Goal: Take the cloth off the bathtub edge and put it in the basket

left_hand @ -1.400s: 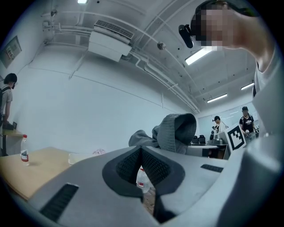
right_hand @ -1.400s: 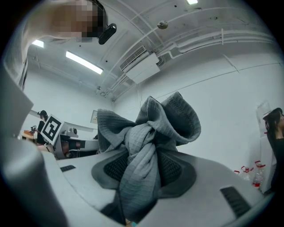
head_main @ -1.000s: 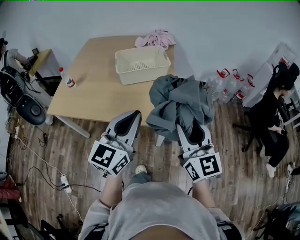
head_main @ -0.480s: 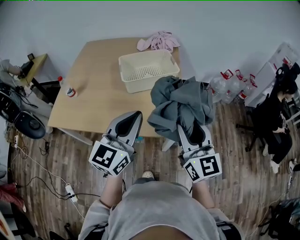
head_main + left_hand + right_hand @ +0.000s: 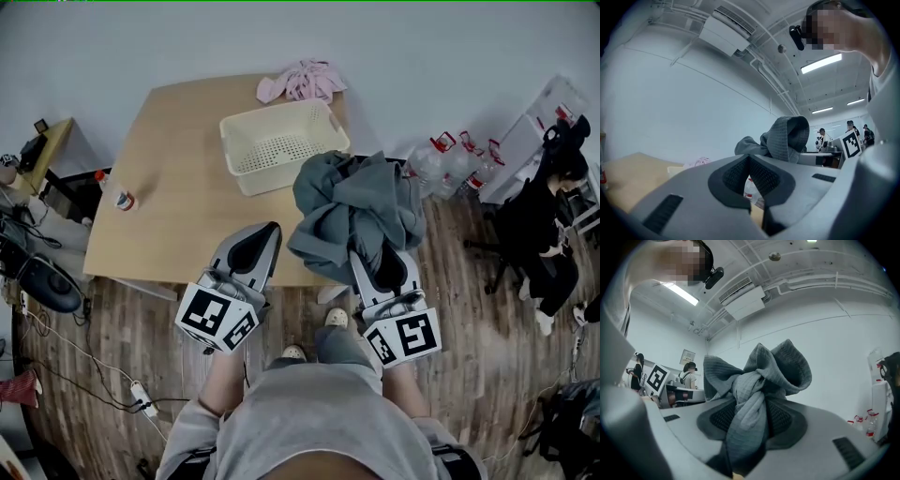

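Crumpled grey cloth (image 5: 356,211) in the right gripper (image 5: 750,413), just short of cream lattice basket (image 5: 291,171).

Right claw (image 5: 757,420) clamps the bunched grey cloth (image 5: 759,380); fabric billows above the jaws; white wall (image 5: 834,357) behind.

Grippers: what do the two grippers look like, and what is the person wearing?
The left gripper and right gripper are pale grey, tapering, with black ribbed pads. Each carries a white cube with black square markers. The person wears a grey top.

Head view steeply down; gripper views level, close; all share cloth (image 5: 356,211).
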{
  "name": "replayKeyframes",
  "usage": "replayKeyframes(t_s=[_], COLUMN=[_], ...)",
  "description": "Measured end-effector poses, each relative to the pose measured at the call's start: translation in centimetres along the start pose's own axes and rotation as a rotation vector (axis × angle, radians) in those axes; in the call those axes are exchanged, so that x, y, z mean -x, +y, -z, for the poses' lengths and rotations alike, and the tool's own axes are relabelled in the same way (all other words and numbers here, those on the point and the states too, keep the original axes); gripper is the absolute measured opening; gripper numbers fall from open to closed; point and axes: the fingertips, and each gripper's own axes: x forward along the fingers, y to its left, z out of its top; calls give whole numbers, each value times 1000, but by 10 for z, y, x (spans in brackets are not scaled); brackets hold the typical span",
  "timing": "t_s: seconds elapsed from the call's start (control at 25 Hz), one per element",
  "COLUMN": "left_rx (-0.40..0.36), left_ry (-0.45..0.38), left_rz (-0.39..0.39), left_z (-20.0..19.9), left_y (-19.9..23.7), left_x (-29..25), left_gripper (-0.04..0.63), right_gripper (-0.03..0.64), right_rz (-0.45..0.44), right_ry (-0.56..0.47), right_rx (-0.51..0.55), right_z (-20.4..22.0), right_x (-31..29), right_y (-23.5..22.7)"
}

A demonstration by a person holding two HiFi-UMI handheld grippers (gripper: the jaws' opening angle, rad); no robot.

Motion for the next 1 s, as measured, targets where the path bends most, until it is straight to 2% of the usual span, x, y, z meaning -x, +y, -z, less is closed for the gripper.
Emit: replayKeyframes(t_s=[0.24,0.68,1.0], left_rx=[-9,-45,-63], left_ry=[-6,-29,-17], left_rz=[-30,-142,-216], left_z=[-4,-14,-8], left_y=[16,45,52], left_x=[-33,-94,-127], left_gripper=[-3,-4,-3], right_gripper=[179,179,179], right_rz=[-21,-139,-209], right_ry=[-5,-22,-22], right_rx=[3,6,-2], right_z=[-1,-7,-1], right_x=[-30,-92,-122], right_y=[-31,-85,-120])
